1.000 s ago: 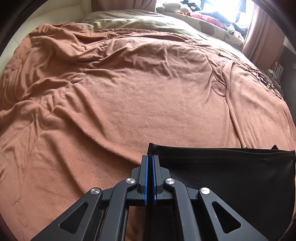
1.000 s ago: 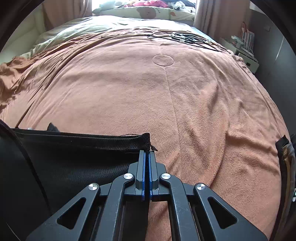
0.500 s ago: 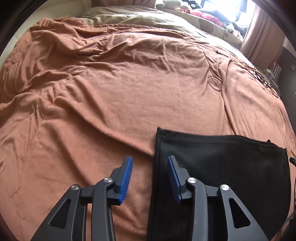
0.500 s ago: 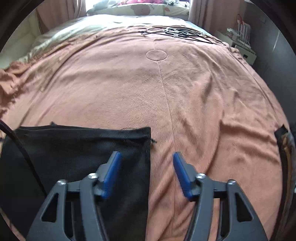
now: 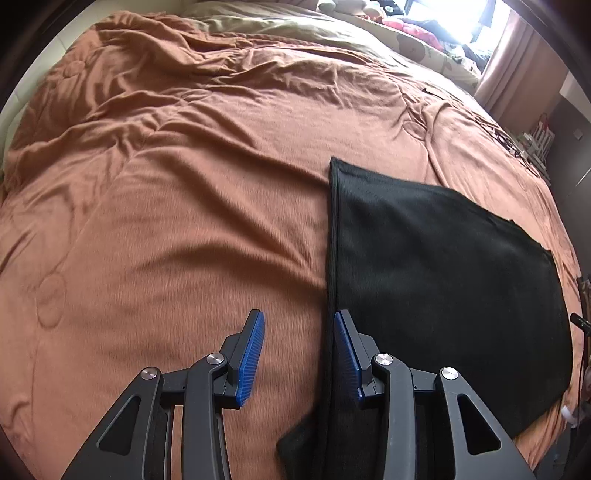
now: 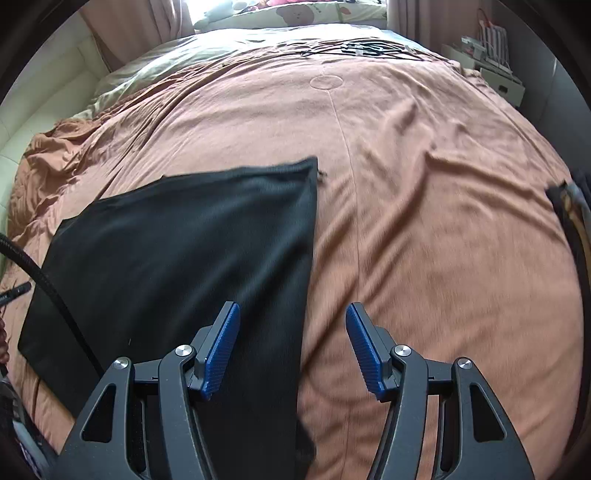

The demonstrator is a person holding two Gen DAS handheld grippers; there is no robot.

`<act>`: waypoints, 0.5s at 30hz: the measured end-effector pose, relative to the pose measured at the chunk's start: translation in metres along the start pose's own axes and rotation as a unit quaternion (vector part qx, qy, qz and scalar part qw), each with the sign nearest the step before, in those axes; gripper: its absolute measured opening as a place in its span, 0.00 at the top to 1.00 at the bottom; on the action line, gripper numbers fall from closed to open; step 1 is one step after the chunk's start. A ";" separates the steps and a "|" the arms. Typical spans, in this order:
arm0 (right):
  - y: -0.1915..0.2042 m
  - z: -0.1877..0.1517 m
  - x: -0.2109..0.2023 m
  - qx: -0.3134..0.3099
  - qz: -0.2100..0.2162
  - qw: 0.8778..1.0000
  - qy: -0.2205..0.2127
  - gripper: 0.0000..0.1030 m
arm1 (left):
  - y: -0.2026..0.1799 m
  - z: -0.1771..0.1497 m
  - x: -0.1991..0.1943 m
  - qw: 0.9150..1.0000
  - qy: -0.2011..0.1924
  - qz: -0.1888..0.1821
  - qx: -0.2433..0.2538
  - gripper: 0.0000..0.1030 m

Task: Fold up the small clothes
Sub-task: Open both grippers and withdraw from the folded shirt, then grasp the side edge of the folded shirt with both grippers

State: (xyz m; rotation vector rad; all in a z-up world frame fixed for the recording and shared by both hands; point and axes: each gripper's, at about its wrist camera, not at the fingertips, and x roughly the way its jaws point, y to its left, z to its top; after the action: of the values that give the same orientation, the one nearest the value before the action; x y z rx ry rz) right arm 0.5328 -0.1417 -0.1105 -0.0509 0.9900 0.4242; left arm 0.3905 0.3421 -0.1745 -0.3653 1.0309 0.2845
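Observation:
A black garment [image 5: 443, 273] lies flat on the orange-brown blanket [image 5: 184, 221], folded into a long rectangle. In the left wrist view my left gripper [image 5: 297, 354] stands open above the garment's left edge, nothing between its blue pads [image 5: 251, 354]. The right wrist view has the same black garment [image 6: 177, 251] spread at the left, its right edge running between the fingers. My right gripper [image 6: 293, 349] is open over that edge, holding nothing, above the blanket [image 6: 424, 221].
The bed is wide, with rumpled blanket [image 5: 166, 92] at the far left and pillows and soft toys [image 5: 417, 29] at the head. Cables [image 6: 362, 48] lie on the far bedding. A black cable [image 6: 48, 280] crosses the garment. A shelf [image 6: 495, 48] stands at the far right.
Both grippers were shut on the garment's far corners a second ago; they have opened, let it drop flat and pulled back toward the near edge.

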 end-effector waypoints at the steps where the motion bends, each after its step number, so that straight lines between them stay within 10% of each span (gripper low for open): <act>1: -0.001 -0.004 -0.004 0.002 0.001 1.000 0.000 0.44 | 0.001 -0.006 -0.002 1.000 0.001 -0.001 -0.001 0.60; 15: -0.006 -0.072 -0.037 0.020 0.020 1.000 0.013 0.49 | 0.008 -0.083 -0.023 1.000 0.010 -0.003 -0.004 0.60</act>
State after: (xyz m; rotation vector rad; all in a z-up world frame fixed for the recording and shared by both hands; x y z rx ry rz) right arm 0.4598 -0.1764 -0.1210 -0.0013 1.0266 0.4408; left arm 0.3118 0.3125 -0.1940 -0.3786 1.0485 0.2791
